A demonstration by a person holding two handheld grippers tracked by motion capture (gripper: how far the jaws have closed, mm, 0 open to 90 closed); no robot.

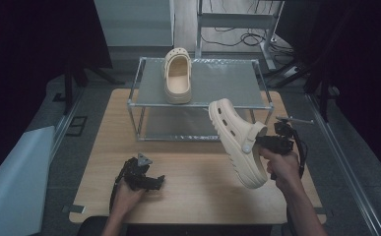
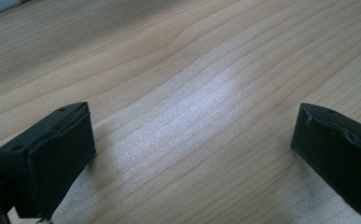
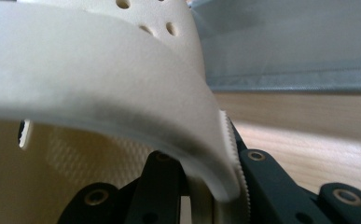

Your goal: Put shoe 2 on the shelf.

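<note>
While you are holding the second clog (image 1: 239,142) up off the table (image 1: 193,191), your right gripper (image 1: 269,143) is clamping its wall near the heel opening, one jaw inside and one outside, as the right gripper view (image 3: 201,186) shows up close with the cream foam (image 3: 99,84) pinched between the black links. That grip is leaving the toe free and pointing away from you, up toward the rack (image 1: 203,101), which reads as the sensible way to carry it if you are aiming to set it beside its mate. The first clog (image 1: 177,76) is already sitting on the rack's top shelf, toe toward you, on the left half, so the bare right half of the shelf looks like the spot being kept for this one.

Your left gripper (image 1: 146,178) is resting low on the near left part of the table, jaws spread wide with nothing between them; the left gripper view (image 2: 192,154) is looking straight down at wood grain, with one pad (image 2: 52,158) at each side.

You are working on a pale wooden tabletop with a two-level metal-framed rack standing at its far side. Dark curtains are closing in both sides, cables (image 1: 237,37) are trailing over the floor behind, and a pale sheet (image 1: 11,182) is lying at the left.
</note>
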